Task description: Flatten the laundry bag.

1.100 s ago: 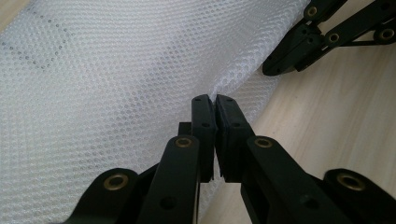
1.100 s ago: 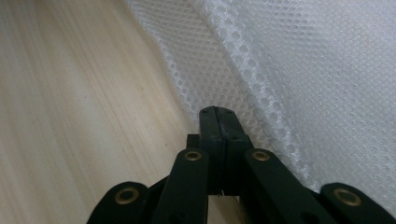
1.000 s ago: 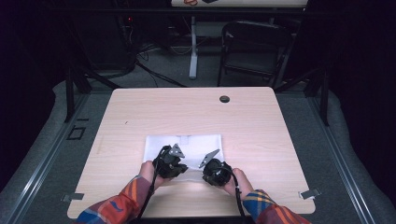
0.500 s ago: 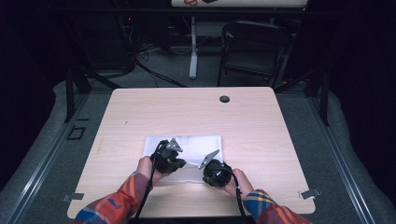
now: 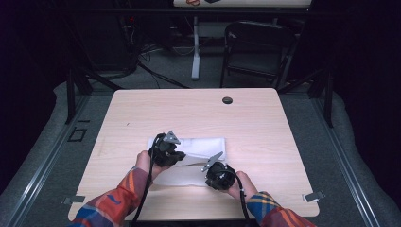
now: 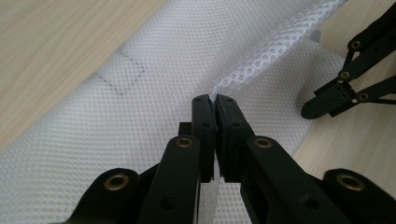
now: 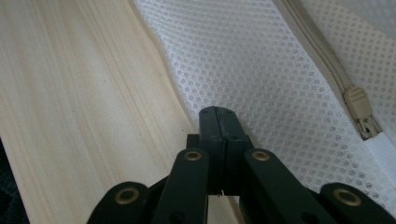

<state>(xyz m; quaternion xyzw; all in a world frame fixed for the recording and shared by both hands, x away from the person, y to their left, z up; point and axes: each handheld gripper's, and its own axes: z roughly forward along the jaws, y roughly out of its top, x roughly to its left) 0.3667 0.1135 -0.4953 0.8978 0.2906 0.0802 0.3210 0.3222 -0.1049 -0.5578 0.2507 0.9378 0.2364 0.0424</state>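
Two grippers work a white mesh bag (image 5: 198, 146): left gripper (image 6: 214, 100) pinches a raised fold, right gripper (image 7: 219, 112) clamps its near edge; folding looks barely begun.

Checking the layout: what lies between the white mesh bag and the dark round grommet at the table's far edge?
Bare wood. In the high view, nothing sits between the mesh bag and the grommet.

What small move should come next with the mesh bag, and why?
Probably carry the left tool across toward the bag's far side to finish the fold. It is shut on a lifted flap of the white mesh bag, while the right tool pins the near edge beside the zipper pull on the table.
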